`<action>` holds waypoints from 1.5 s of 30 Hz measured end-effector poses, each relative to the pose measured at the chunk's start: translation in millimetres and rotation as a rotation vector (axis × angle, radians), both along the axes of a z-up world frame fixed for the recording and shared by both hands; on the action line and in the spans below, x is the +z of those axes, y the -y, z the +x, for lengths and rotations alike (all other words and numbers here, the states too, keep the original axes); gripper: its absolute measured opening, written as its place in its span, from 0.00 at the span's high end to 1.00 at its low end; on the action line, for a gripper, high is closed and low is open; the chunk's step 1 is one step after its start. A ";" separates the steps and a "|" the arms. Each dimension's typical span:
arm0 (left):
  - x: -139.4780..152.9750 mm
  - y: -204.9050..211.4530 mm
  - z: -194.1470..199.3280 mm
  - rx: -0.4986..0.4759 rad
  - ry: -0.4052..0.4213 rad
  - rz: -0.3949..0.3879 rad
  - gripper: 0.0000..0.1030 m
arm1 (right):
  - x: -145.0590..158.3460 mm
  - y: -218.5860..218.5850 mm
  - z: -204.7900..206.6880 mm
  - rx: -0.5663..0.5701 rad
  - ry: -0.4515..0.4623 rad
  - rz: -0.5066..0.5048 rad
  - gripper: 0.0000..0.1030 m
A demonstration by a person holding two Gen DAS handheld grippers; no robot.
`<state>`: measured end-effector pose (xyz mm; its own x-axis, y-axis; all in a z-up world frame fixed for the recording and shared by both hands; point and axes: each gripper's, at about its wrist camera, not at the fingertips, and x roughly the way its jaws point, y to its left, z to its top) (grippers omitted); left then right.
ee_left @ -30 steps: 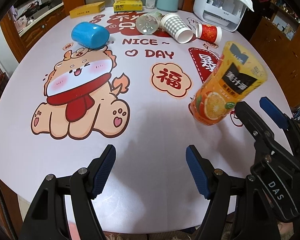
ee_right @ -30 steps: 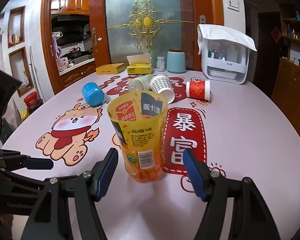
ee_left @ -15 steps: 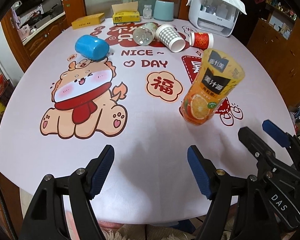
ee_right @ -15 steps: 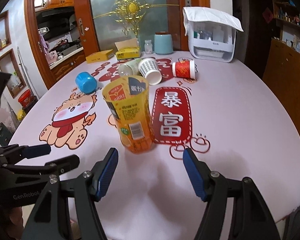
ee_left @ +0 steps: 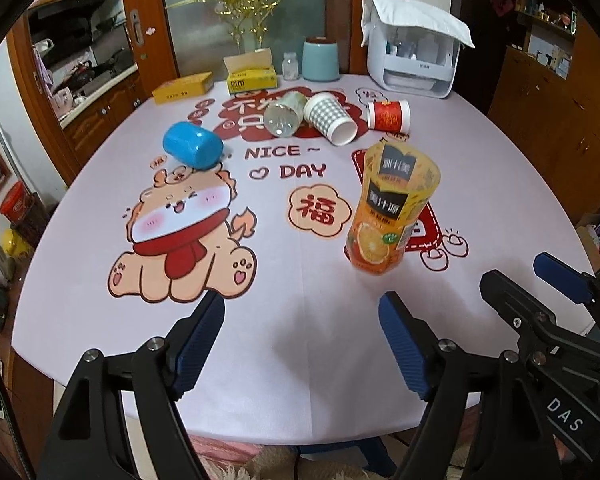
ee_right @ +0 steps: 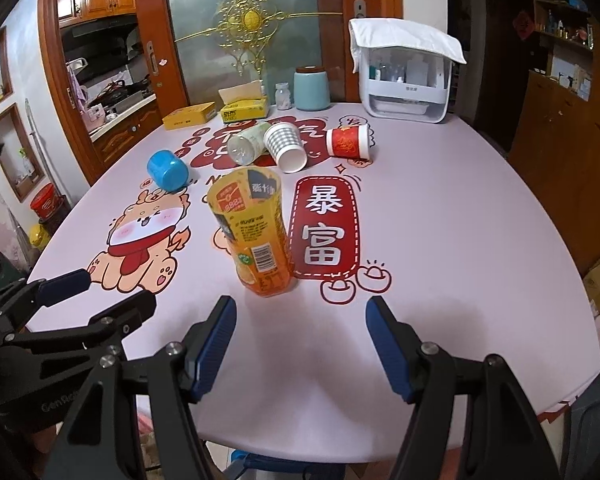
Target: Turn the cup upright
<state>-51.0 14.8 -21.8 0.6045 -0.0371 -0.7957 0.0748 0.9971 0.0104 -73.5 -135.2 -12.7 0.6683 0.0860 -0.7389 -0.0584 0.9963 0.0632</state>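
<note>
Round and covered in a cartoon-print cloth, the surface (ee_left: 300, 340) carries the orange juice cup (ee_left: 392, 208) upright, mouth up, near its front edge — other cups lie tipped over farther back. Thin, clear printed plastic: I judge it light, flexible and easily crushed or knocked, so grip gently across the mid-wall. The left hand-held gripper (ee_left: 300, 344) and right hand-held gripper (ee_right: 300, 344) both hang released, holding nothing — apart from the cup.

Both wrist views face across the table (ee_left: 340, 340) from its near edge.
</note>
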 end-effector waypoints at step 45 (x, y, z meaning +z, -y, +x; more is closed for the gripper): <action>17.7 15.4 10.4 0.038 0.047 0.015 0.24 | 21.5 15.3 4.8 -0.033 0.018 0.010 0.34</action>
